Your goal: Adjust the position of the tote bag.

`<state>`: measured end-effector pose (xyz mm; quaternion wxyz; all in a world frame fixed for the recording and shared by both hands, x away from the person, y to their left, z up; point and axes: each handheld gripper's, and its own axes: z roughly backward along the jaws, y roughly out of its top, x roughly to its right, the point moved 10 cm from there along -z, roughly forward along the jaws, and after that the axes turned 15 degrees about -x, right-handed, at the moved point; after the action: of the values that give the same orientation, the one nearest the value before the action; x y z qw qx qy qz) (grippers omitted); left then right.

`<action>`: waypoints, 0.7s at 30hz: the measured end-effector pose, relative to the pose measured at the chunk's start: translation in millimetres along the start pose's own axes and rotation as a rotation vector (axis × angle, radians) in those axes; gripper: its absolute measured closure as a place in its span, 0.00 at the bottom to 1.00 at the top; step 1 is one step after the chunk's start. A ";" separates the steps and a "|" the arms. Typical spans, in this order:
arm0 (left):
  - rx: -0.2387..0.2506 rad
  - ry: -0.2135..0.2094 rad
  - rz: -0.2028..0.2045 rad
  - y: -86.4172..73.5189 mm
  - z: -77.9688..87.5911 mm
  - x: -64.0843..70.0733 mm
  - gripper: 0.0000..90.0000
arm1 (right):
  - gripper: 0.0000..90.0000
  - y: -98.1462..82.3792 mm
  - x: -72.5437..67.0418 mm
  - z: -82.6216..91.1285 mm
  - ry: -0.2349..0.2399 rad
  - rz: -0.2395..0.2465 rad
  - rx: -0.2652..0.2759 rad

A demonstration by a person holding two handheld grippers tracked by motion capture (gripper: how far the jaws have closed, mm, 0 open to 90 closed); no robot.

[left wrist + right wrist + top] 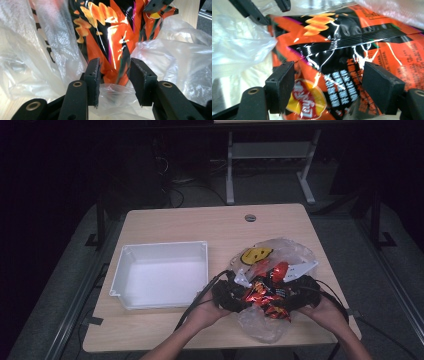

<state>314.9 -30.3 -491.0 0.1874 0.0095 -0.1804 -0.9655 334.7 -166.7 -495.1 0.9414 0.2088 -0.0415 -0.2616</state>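
- The white bin (159,276) sat on the left half of the counter (200,222) and held nothing visible, so nothing appeared to have gone into it yet.
- Just right of the bin, the left hand-held gripper (231,292) lay low at the left edge of the heap. In the left gripper view its jaws stood partly apart around a narrow end of the chip bag (110,37) and a fold of the clear plastic bag (175,62). The pads did not seem to press on either, so nothing was firmly gripped there.
- The chip bag (265,295), orange and black, lay in the middle of the heap, half wrapped in the plastic bag (280,250), near the front edge of the counter. By judgement the work was at an early stage: the chip bag was only partly free of the film, and lifting it out and moving it remained to be done.
- Its long axis seemed to run roughly left to right between the two grippers. In the right gripper view the sealed black band ran across the picture and the logo lay near the jaws, so one end pointed toward that gripper.
- The right hand-held gripper (300,292) had its jaws wide on either side of the chip bag (342,75), not clamped on it.
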 end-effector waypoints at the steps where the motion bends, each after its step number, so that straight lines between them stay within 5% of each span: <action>1: 0.008 0.005 0.006 -1.1 0.5 0.9 0.66 | 0.28 -0.9 -2.7 0.9 0.000 0.004 0.009; 13: -0.027 0.002 0.024 -20.9 -3.5 6.2 0.56 | 0.26 -18.3 -26.5 11.0 -0.023 0.038 0.009; 21: -0.064 0.001 0.021 -26.9 -11.5 9.5 0.52 | 0.28 -22.5 -25.5 2.4 -0.055 0.046 -0.024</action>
<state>297.4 -14.4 -510.7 0.1976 0.0022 -0.1492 -0.9689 301.7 -172.0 -501.4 0.9482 0.1893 -0.0690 -0.2458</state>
